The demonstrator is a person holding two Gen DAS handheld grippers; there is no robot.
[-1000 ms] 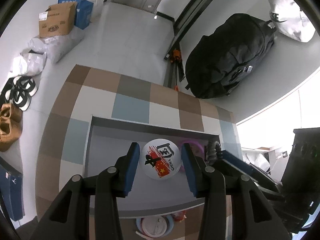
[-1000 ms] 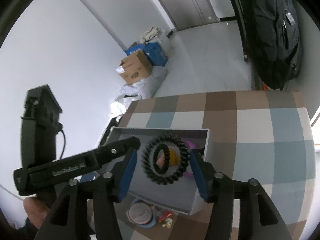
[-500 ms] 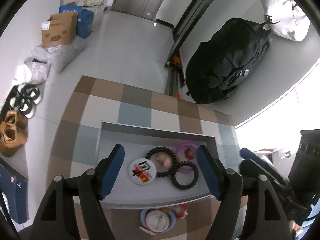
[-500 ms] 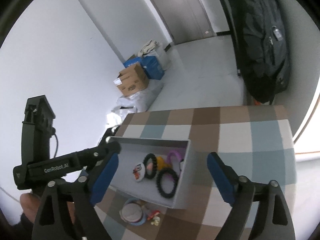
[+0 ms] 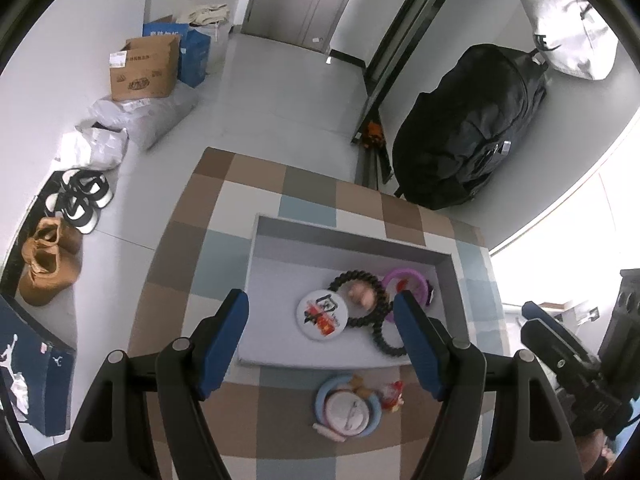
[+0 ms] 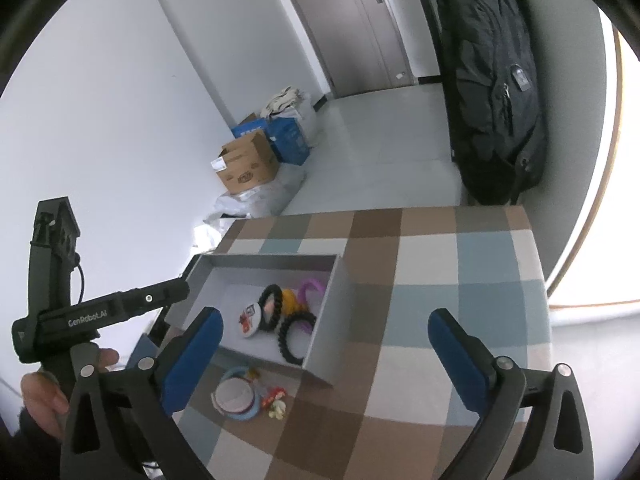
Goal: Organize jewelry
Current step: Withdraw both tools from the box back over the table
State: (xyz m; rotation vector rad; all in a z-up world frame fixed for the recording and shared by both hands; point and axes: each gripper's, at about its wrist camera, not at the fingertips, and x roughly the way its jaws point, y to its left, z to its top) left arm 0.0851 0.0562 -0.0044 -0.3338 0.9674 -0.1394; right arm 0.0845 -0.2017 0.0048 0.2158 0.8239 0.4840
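Currently lying in the grey box [image 5: 451, 280]: badge [image 5: 322, 315], coil bands [image 5: 387, 342]; awaiting at six o'clock, blue ring [image 5: 347, 407]; both hand-held grippers [image 5: 320, 340] [image 6: 326, 350] gaping empty, right's jaws just widening.

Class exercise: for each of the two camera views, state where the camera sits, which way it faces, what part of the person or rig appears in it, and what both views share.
Left wrist: sits on the left gripper, looking down over the grey tray towards the door; its own open blue fingers show, with the right gripper at the right edge.
Right wrist: sits on the right gripper, looking across the checked tablecloth at the tray from its right side; its wide-open fingers, the left gripper and a hand show.
Shared: tray, round badge, black spiral hair ties, black backpack.
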